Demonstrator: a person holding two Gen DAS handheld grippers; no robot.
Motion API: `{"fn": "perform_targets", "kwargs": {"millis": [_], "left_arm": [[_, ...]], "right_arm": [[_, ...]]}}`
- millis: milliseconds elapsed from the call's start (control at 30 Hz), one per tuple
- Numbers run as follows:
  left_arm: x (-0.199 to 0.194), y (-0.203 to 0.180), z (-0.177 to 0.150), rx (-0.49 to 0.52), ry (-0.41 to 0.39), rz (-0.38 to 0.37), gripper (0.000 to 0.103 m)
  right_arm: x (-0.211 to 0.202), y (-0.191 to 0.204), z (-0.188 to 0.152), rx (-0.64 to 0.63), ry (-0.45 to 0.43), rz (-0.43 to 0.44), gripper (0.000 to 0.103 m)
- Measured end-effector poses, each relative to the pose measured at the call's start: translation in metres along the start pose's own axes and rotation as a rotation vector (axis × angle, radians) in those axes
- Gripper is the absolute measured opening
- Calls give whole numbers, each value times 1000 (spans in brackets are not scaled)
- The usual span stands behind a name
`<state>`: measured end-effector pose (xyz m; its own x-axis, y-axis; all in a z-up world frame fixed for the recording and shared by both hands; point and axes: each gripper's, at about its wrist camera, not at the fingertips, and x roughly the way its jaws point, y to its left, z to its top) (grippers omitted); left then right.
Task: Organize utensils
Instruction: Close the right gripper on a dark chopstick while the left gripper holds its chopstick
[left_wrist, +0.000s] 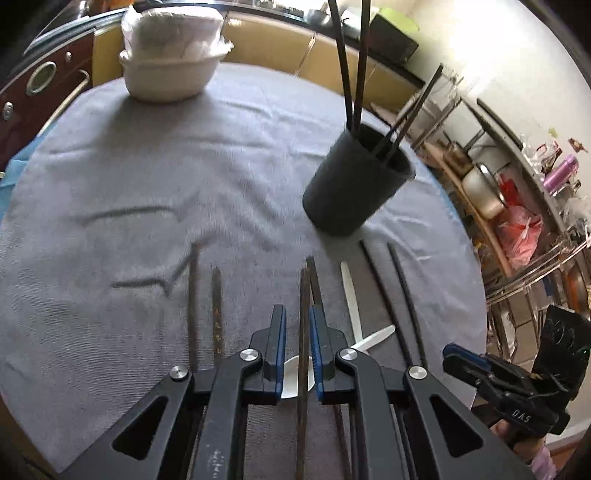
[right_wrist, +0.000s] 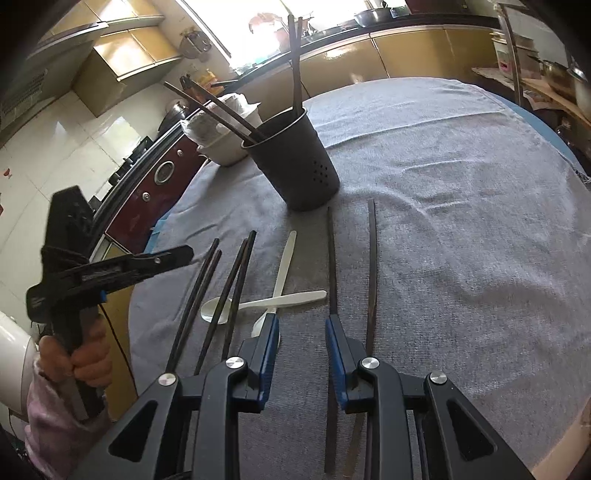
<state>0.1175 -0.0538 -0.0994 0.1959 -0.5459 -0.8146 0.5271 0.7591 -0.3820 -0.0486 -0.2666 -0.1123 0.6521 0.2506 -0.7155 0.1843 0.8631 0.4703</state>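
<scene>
Hovering low in each frame over the grey cloth (left_wrist: 147, 166): left gripper (left_wrist: 297, 310) pinched closed on nothing, right gripper (right_wrist: 301, 319) parted and empty. Lying flat just past them, brown chopsticks (left_wrist: 192, 295) and two crossed white spoons (right_wrist: 284, 266). Standing farther up, right of middle, black cup (left_wrist: 351, 192) with tall sticks (left_wrist: 345, 74) inside.

your right gripper (right_wrist: 302, 332) hangs over chopsticks (right_wrist: 332, 266) and white spoons (right_wrist: 280, 299) on grey cloth (right_wrist: 461, 221), before a black holder (right_wrist: 295, 162).
</scene>
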Motion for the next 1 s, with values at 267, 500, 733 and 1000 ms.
{"fn": "perform_targets", "kwargs": {"millis": [267,500,733,1000], "left_arm": [[35,-2,7,21,73,-3,29],[48,2,10,19,82,-15,14],[40,11,9,0,48,2,10],[11,19,7,-17,-15,-6,8]], "right_arm": [[4,-8,-2,33,16,8,28],[8,-14,-2,48,27,4,28],[13,-3,6,16,32,14,28],[45,22,41,52,90,153,28]]}}
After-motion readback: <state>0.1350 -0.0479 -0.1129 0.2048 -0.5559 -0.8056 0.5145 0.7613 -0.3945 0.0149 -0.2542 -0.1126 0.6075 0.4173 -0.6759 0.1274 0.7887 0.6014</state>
